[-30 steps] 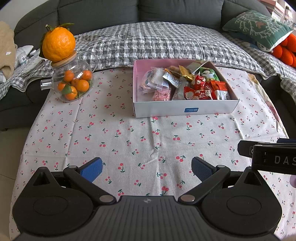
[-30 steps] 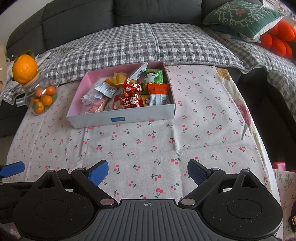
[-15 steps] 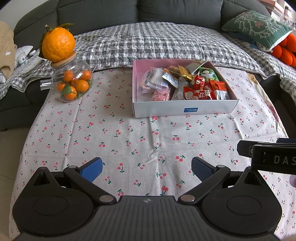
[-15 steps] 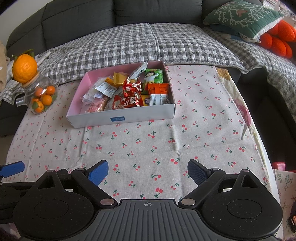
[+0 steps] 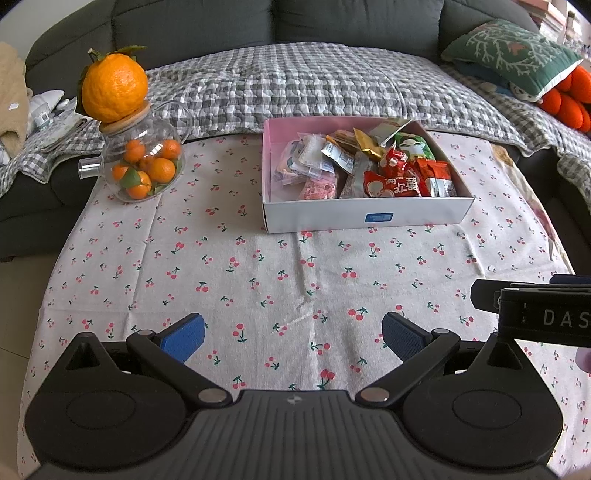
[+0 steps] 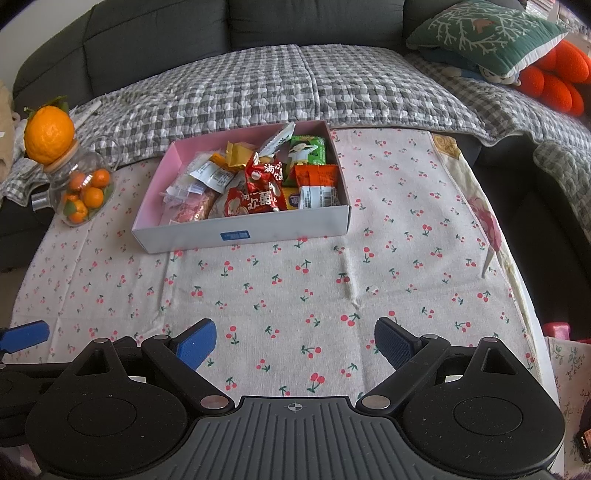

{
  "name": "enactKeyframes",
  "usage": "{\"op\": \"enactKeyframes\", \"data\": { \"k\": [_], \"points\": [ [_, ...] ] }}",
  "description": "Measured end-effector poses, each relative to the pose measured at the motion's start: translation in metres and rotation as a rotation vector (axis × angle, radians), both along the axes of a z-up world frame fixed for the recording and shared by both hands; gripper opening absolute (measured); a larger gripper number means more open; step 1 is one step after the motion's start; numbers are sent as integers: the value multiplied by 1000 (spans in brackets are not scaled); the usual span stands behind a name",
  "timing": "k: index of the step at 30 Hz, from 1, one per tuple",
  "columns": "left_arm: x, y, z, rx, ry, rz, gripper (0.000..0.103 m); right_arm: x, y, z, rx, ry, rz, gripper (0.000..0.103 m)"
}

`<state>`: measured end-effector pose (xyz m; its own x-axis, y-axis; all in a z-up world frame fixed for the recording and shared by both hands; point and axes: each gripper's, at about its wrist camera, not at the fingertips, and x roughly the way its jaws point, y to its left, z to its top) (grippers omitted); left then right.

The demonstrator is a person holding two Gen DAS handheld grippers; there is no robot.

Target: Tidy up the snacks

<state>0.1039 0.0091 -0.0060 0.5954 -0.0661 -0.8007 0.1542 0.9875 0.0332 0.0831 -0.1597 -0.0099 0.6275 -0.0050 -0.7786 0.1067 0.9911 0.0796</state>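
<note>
My L claw [image 5: 291, 334] & R claw [image 6: 294, 341]: both wide open, empty, over cherry-print worktop [image 5: 229, 258]; snack box [image 6: 240, 230] full, w/ red packet [image 6: 255, 199].

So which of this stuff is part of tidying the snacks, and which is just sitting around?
Part of the job:
- snack packets, piled loose
- pink-lined box holding them
- left gripper and right gripper, both open and empty

Just lying about:
- glass jar of small oranges
- big orange on its lid
- green cushion
- checked blanket
- cherry-print tablecloth
</note>
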Motion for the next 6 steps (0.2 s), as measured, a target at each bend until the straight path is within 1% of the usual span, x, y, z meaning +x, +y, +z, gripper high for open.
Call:
{"op": "enactKeyframes", "data": {
  "k": [6],
  "points": [
    [-2, -1, -1, 2, -6, -23, 102, 0, 1, -2, -8, 4, 3, 95]
  ]
}}
